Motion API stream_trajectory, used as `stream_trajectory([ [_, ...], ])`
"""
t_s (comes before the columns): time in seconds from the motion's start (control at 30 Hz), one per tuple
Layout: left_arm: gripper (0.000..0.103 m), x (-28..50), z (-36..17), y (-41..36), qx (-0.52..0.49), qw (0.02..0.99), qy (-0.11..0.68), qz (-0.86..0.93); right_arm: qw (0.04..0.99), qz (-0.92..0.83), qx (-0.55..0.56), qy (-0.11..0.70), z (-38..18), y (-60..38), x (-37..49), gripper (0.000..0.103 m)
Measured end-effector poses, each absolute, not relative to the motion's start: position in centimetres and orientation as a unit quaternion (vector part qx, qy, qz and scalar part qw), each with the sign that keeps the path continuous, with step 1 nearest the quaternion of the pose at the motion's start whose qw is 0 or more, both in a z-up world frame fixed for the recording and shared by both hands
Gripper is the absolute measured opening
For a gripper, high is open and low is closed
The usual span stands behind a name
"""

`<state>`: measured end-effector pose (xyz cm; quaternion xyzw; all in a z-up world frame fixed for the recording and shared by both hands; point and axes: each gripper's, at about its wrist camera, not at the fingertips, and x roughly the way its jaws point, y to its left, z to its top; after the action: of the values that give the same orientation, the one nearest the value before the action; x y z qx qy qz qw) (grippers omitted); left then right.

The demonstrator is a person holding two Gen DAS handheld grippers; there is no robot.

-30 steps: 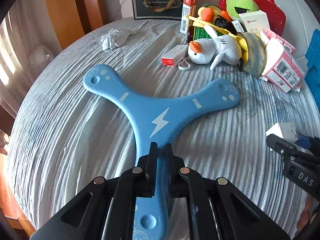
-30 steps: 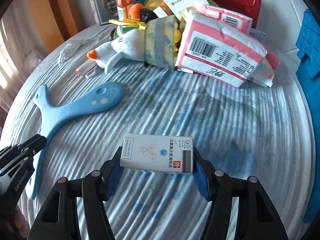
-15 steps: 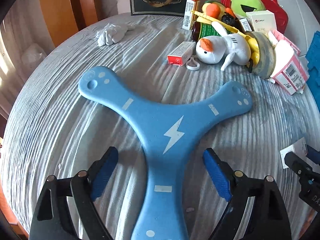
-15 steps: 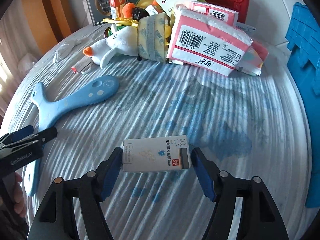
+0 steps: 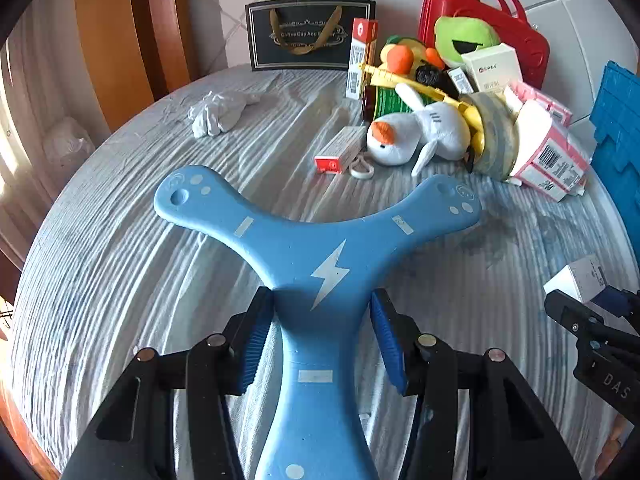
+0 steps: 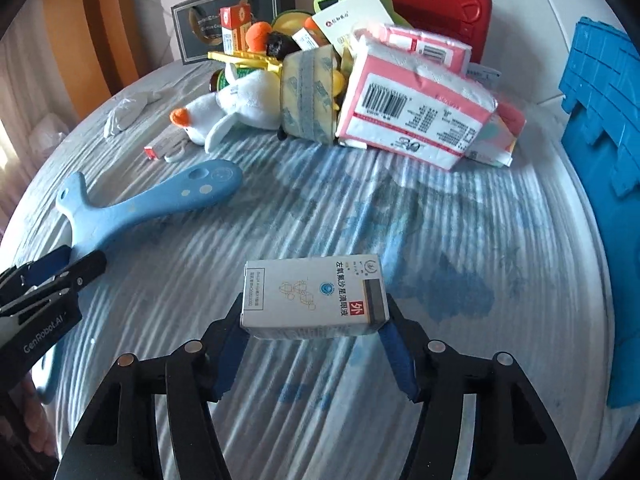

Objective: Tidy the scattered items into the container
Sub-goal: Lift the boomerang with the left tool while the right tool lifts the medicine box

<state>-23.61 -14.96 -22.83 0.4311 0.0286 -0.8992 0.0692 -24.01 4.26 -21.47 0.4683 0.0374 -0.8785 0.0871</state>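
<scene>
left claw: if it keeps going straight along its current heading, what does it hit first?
The blue three-armed boomerang. The left claw is closing astride its near arm, so going on wedges the fingers into the wider hub. Whether the pads already touch is unclear.

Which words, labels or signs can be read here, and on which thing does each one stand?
"GenRobot.AI": side of the left claw.
"DAS": side of the right claw; the rest is cut off.
"Coffee Cup And": black gift bag; the last word is hidden.
"外": white medicine box; its other Chinese text is too small to read.
White lightning sign: blue boomerang.
Barcode digits on the pink tissue pack: blurred.
</scene>
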Motion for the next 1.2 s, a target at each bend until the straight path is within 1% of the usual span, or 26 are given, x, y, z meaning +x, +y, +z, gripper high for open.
stream_trajectory([
  [0.13, 0.049, -23.1, -20.6, -14.4, 0.417, 0.071, 0.021, -0.906, 0.089, -0.89, 0.445, 0.039, -19.2, 3.7, -23.7, 0.061],
  [0.17, 0.046, -23.0, -20.2, -14.2, 0.414, 0.073, 0.017, -0.907, 0.089, -0.893, 0.44, 0.039, -18.6, 3.7, -23.6, 0.061],
  [0.2, 0.037, -22.7, -19.6, -14.0, 0.407, 0.078, 0.01, -0.91, 0.088, -0.896, 0.434, 0.04, -18.0, 3.6, -23.5, 0.061],
  [0.23, 0.004, -22.5, -18.9, -13.7, 0.403, 0.08, 0.0, -0.912, 0.089, -0.898, 0.429, 0.04, -17.3, 3.5, -23.3, 0.061],
  [0.27, 0.003, -22.6, -18.3, -13.8, 0.404, 0.078, 0.0, -0.911, 0.088, -0.901, 0.423, 0.039, -16.6, 3.5, -23.2, 0.062],
  [0.33, 0.003, -22.7, -17.5, -14.0, 0.409, 0.068, 0.019, -0.91, 0.087, -0.906, 0.413, 0.038, -15.3, 3.6, -23.0, 0.062],
  [0.4, 0.003, -22.7, -16.9, -14.2, 0.409, 0.072, 0.022, -0.909, 0.083, -0.909, 0.406, 0.037, -14.1, 3.6, -22.9, 0.062],
  [0.5, 0.003, -22.3, -16.8, -15.5, 0.419, 0.065, 0.039, -0.905, 0.075, -0.909, 0.409, 0.039, -13.3, 3.9, -22.8, 0.062],
  [0.53, 0.004, -22.0, -17.0, -16.1, 0.423, 0.056, 0.049, -0.903, 0.076, -0.907, 0.412, 0.039, -13.3, 4.0, -22.6, 0.062],
  [0.6, 0.015, -21.7, -17.7, -17.3, 0.436, 0.046, 0.064, -0.897, 0.079, -0.904, 0.418, 0.041, -13.8, 4.0, -22.2, 0.062],
  [0.63, 0.037, -21.6, -18.3, -17.7, 0.443, 0.043, 0.069, -0.893, 0.08, -0.902, 0.423, 0.042, -14.2, 4.0, -22.1, 0.062],
  [0.67, 0.066, -21.6, -18.9, -18.1, 0.447, 0.043, 0.071, -0.891, 0.081, -0.899, 0.428, 0.041, -14.7, 3.9, -22.0, 0.062],
  [0.7, 0.075, -21.4, -19.3, -18.4, 0.444, 0.049, 0.071, -0.892, 0.082, -0.897, 0.433, 0.038, -15.3, 3.8, -22.0, 0.062],
  [0.73, 0.079, -21.3, -19.6, -18.6, 0.435, 0.056, 0.068, -0.896, 0.084, -0.894, 0.438, 0.035, -15.9, 3.7, -22.0, 0.062],
  [0.93, 0.078, -23.3, -22.8, -18.7, 0.451, 0.054, 0.053, -0.889, 0.094, -0.883, 0.458, 0.045, -19.0, 2.1, -22.7, 0.062],
  [1.1, 0.076, -24.8, -26.1, -18.7, 0.48, 0.06, 0.048, -0.874, 0.104, -0.879, 0.462, 0.049, -20.8, 0.5, -23.6, 0.062],
  [1.13, 0.075, -24.7, -26.2, -18.6, 0.465, 0.066, 0.04, -0.882, 0.106, -0.88, 0.461, 0.05, -20.9, 0.1, -23.8, 0.062],
  [1.17, 0.073, -24.7, -26.3, -18.7, 0.459, 0.065, 0.04, -0.885, 0.109, -0.88, 0.459, 0.052, -21.1, -0.3, -24.0, 0.062],
  [1.2, 0.069, -24.7, -26.3, -18.8, 0.453, 0.066, 0.043, -0.888, 0.113, -0.88, 0.457, 0.054, -21.3, -0.7, -24.1, 0.062],
])
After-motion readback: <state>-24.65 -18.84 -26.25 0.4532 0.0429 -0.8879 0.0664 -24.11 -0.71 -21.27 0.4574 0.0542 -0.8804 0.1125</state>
